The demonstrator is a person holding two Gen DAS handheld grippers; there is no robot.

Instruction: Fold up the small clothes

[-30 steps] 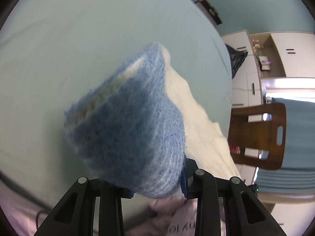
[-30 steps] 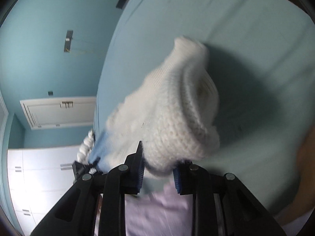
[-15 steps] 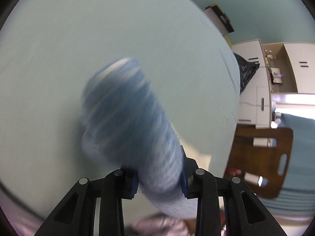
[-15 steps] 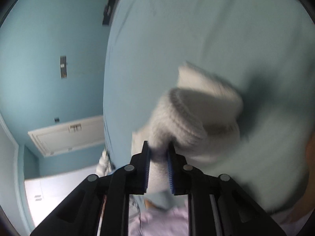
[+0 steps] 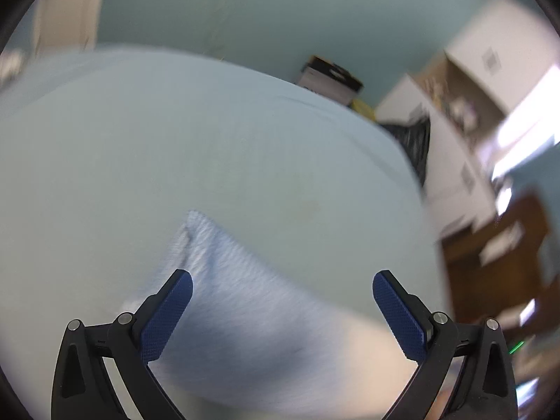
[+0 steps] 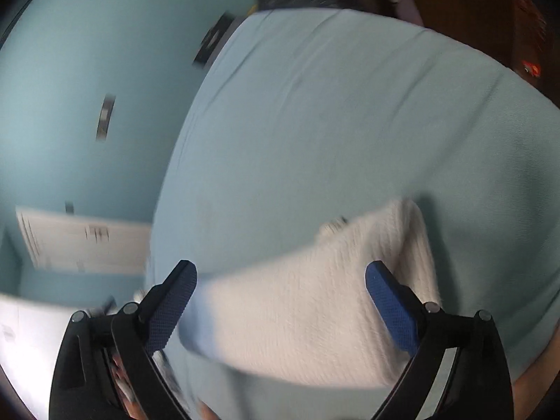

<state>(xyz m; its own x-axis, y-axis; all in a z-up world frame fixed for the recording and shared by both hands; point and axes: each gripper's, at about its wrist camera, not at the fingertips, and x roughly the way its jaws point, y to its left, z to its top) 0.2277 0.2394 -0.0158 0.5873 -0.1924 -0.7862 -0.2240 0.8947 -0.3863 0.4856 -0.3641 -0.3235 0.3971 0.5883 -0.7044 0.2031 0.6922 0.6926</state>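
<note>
My left gripper [image 5: 282, 292] has just sprung its jaws wide, pads clear of the knitted garment [image 5: 245, 315] lying between them, lower centre, on the pale blue sheet [image 5: 175, 140]. My right gripper [image 6: 281, 281] has likewise just opened; the garment's white part [image 6: 315, 308] lies between its pads, lower right, unpinched. A wooden chair [image 5: 497, 262] stands at right.

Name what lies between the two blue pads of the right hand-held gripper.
In the right wrist view, the white knitted garment lies on the light blue sheet between the pads of the right hand-held gripper; its jaws have just been opening and stand clear.
</note>
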